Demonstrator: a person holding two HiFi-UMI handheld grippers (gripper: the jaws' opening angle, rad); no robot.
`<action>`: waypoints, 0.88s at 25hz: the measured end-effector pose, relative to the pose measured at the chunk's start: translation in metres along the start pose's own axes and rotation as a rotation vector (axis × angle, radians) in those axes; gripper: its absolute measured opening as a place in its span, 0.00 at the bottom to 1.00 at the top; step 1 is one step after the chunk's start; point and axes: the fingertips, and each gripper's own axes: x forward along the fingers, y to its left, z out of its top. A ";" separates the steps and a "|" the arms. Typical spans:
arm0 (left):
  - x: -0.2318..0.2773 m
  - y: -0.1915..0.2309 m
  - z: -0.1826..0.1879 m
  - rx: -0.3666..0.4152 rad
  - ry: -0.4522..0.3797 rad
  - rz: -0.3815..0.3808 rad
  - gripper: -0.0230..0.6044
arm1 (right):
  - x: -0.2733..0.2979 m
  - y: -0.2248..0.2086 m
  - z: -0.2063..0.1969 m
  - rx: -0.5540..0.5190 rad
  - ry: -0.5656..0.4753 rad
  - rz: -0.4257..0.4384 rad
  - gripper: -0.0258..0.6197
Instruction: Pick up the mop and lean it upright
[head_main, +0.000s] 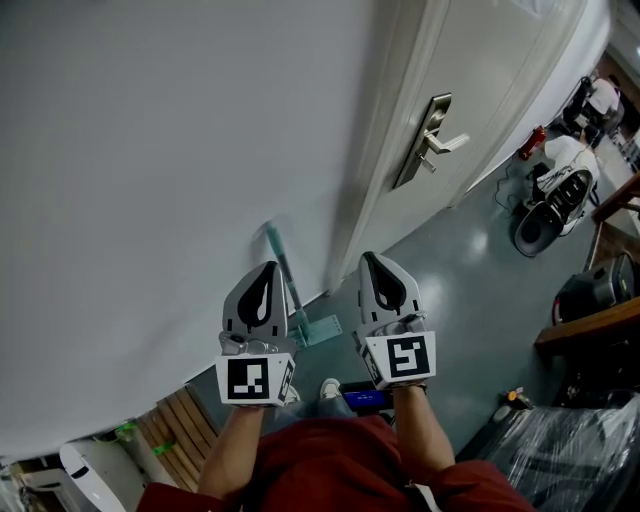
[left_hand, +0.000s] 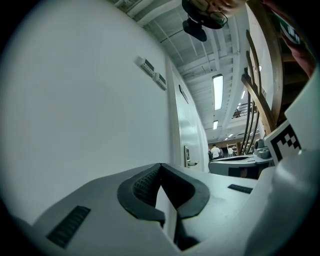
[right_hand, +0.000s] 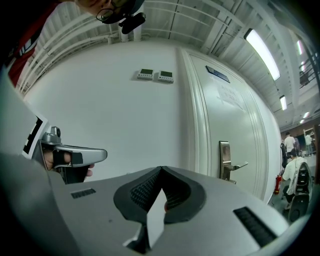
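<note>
At the far left of the head view, wooden slats (head_main: 180, 420) lie on the floor at the foot of the one white wall (head_main: 150, 150). The wall carries two small panels (right_hand: 155, 75) side by side.

The left gripper (head_main: 268, 270) has its jaws pressed tip to tip with nothing between them. Just to its right stands the single mop (head_main: 277, 250). Its teal handle is up against the wall and its head (head_main: 322, 329) is on the floor (head_main: 470, 280), in the gap between the two grippers and gripped by neither.

The right gripper (head_main: 370, 260) is closed in the same way, and empty.

Further right is one white door (head_main: 480, 90) with one lever handle (head_main: 435, 140). A red fire extinguisher (head_main: 532, 142) lies among clutter on the floor beyond. Nothing stands between the jaws and the mop.
</note>
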 end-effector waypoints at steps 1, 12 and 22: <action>0.000 0.000 -0.001 0.001 0.004 0.001 0.06 | 0.000 0.001 0.000 0.002 0.001 -0.001 0.06; -0.004 0.004 -0.012 -0.003 0.029 0.014 0.06 | -0.003 0.002 0.000 0.012 -0.003 0.000 0.06; -0.005 -0.003 -0.010 0.001 0.032 0.014 0.06 | -0.010 -0.002 0.002 0.014 -0.009 0.002 0.06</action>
